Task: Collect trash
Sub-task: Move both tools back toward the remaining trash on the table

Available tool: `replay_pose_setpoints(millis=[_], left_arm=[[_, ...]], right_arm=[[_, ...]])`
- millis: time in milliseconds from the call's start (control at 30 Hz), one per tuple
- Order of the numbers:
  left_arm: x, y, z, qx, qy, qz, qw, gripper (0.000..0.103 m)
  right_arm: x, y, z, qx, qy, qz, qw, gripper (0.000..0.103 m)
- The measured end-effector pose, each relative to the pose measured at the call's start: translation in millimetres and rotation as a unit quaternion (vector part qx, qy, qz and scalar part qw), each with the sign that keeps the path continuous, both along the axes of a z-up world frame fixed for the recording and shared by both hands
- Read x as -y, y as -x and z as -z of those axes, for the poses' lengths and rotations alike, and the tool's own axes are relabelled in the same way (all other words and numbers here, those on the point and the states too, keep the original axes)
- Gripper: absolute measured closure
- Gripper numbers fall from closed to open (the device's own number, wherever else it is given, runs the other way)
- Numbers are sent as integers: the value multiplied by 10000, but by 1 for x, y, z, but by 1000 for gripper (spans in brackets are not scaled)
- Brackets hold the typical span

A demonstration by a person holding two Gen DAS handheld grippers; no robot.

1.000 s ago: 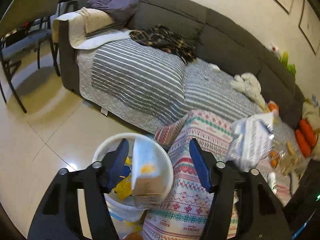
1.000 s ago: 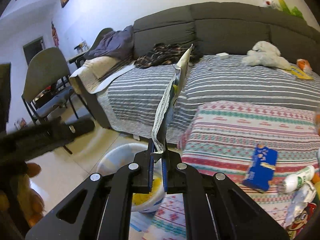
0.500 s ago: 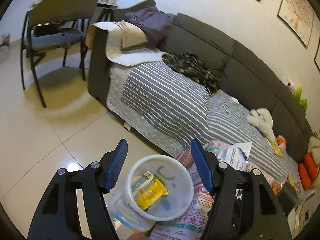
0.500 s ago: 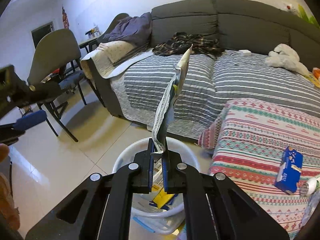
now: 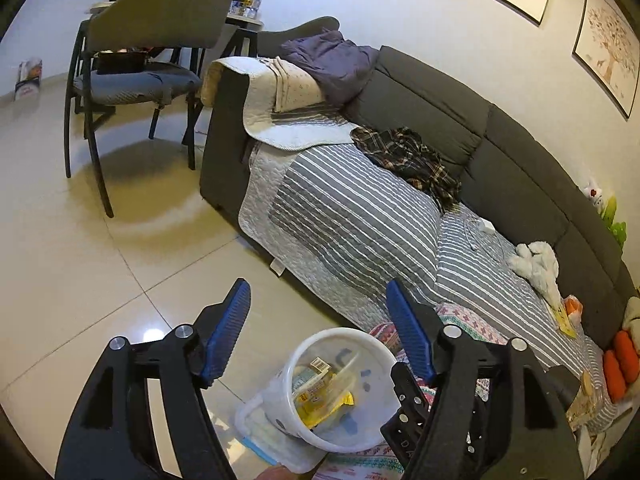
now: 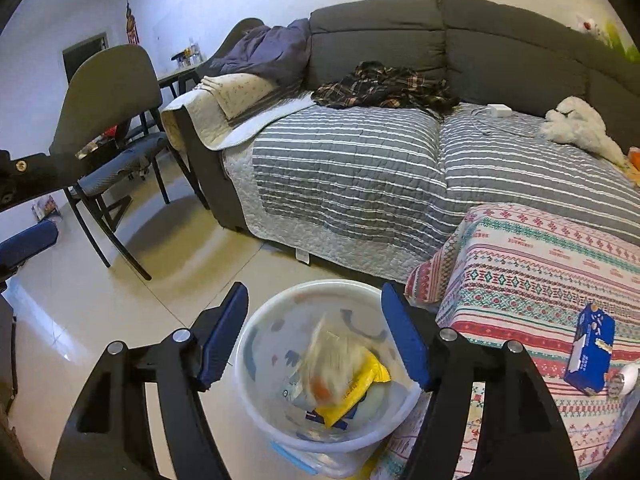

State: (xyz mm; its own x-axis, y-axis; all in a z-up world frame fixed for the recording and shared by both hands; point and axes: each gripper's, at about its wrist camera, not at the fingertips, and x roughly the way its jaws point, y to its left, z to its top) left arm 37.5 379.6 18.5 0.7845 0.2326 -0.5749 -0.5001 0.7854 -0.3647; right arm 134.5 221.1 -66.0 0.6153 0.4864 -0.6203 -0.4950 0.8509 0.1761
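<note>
A translucent white bin [image 6: 256, 396] stands on the tiled floor beside a patterned cloth-covered table [image 6: 532, 264]. My right gripper [image 6: 314, 334] hovers right above the bin, its jaws opening with nothing pressed between them. A pale wrapper [image 6: 332, 360], blurred, drops into the bin onto a yellow packet [image 6: 360, 384]. My left gripper [image 5: 318, 330] hangs above and left of the bin [image 5: 384, 404], jaws opening, empty. A blue carton [image 6: 590, 354] and a white bottle [image 6: 626, 378] lie on the table.
A grey sofa [image 5: 500, 148] with a striped quilt, a plaid garment [image 5: 408, 156] and a white plush toy [image 5: 538, 266] runs behind. A grey chair [image 5: 144, 48] stands on the floor at left. The other gripper's arm [image 6: 24, 176] shows at the right view's left edge.
My right gripper went from shut on a tall paper wrapper to open, and the wrapper fell into the bin. My left gripper swung left off the table, away from the bin.
</note>
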Motion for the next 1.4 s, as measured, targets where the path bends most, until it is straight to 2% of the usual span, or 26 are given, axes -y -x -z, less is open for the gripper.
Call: replay_pose_setpoints(millis=[67,133,200,300,367,467,600,867,1000,1400], left_arm=[[1,-1,0,5,9,8,10000,33],[3,-2,0,-12,-15,23,10000,33],[6,-3,1,-34,-58,26,10000,30],[14,-3,0,-97,-216,-31,9997,22],[19,-3,1,-142,-324,-77,9993,10],[30,-5,2,-252,-570,-161,9979,7],[47,-10,4,-437,-866,-233,9950,7],[79,-16,8,-577,-1132,-267,9915,7],[98,-22,11,-632,-1146,-135,9913,7],[177,-44,23,-667,-1774,393,9811,7]], right_arm=[[2,-1,-2,26,45,77,10000,35],[7,-1,-5,92,85,181,9998,28],[12,0,-9,183,108,297,9993,25],[22,0,-16,331,190,472,9982,17],[29,1,-21,443,217,632,9968,12],[42,1,-25,512,238,838,9949,8],[58,-2,-27,485,267,1037,9931,7],[96,-3,-35,653,435,1514,9854,7],[122,-4,-38,667,436,1708,9821,7],[201,-7,-36,669,478,2211,9718,7]])
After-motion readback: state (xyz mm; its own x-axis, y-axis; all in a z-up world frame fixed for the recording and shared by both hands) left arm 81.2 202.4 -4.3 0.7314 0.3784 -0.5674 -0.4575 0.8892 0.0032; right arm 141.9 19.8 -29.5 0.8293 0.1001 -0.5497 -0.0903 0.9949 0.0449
